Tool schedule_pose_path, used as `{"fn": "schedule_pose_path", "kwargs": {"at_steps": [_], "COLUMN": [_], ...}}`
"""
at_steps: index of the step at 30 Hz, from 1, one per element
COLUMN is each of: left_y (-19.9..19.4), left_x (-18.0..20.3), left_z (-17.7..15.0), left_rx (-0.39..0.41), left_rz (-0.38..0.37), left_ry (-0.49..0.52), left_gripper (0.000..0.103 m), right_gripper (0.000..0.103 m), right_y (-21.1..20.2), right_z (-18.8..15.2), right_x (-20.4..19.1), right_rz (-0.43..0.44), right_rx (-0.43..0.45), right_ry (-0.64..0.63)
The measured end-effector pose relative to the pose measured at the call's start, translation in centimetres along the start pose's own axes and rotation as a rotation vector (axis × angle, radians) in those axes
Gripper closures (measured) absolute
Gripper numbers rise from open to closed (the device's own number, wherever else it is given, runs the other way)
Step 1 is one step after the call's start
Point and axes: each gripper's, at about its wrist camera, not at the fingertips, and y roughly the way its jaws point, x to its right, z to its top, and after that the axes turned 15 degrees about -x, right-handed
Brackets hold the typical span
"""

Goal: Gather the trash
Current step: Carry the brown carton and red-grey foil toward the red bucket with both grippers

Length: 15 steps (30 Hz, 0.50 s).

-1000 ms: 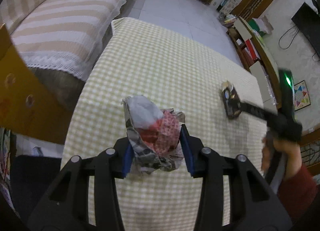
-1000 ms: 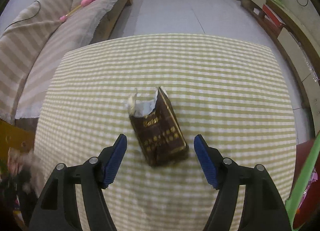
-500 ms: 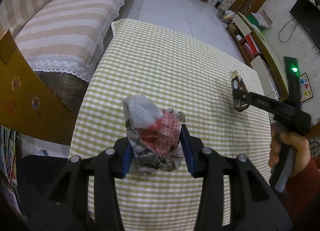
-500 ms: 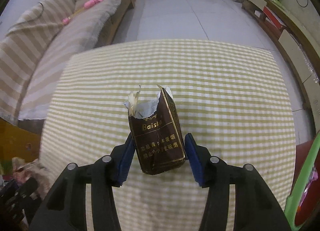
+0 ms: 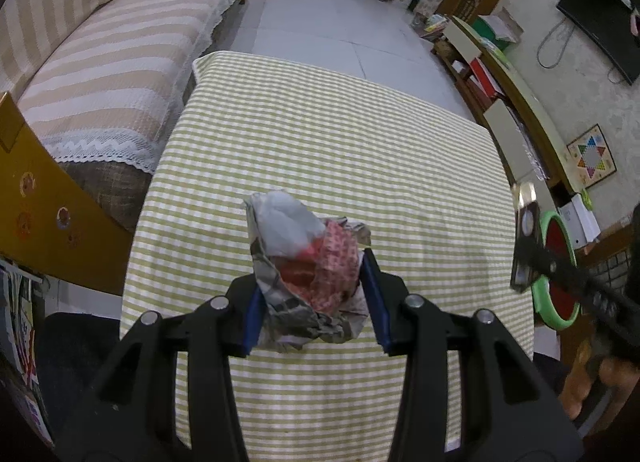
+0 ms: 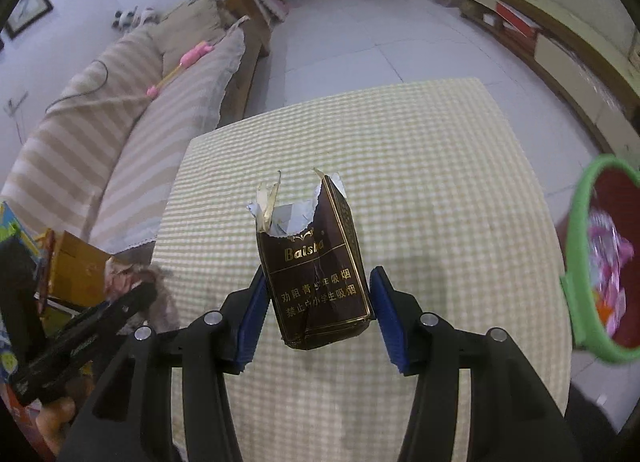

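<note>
Holding one piece of trash apiece, two grippers work above a surface (image 5: 328,150) covered in green-and-white checked cloth. The left gripper (image 5: 313,304) has its blue-padded fingers (image 5: 253,314) closed on a single crumpled wad of paper (image 5: 308,266), grey, white and red, which sits lifted over the near half of the cloth. The right gripper (image 6: 318,312) has its fingers (image 6: 386,312) pressed against both sides of one torn brown cigarette pack (image 6: 316,270), held upright with its ripped foil top pointing away from the camera and clear of the cloth. One green-rimmed bin (image 6: 596,258) with a dark red inside stands just off the surface's right edge, with pink and white scraps lying in it. In the left wrist view the right gripper reaches in from the right at the surface's edge, the pack at its tip in front of the bin, the person's hand (image 5: 600,378) gripping its handle. One striped sofa (image 5: 108,50) runs along the left side, and one cardboard box (image 5: 44,198) stands near its end.
</note>
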Motion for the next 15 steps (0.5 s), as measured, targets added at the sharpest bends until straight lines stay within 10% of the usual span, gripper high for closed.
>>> {"fn": "schedule_pose_path", "kwargs": {"at_steps": [15], "left_y": [-0.9], "left_x": [6.4], "left_z": [-1.6], "left_rx": [-0.014], "left_rz": [-0.01], "left_ry": [0.159], "left_gripper": [0.061], "right_gripper": [0.054], "right_y": [-5.3], "right_z": [-4.7], "right_x": [4.7], "right_rz": [0.003], "right_rx": [0.097], "right_ry": [0.136]}}
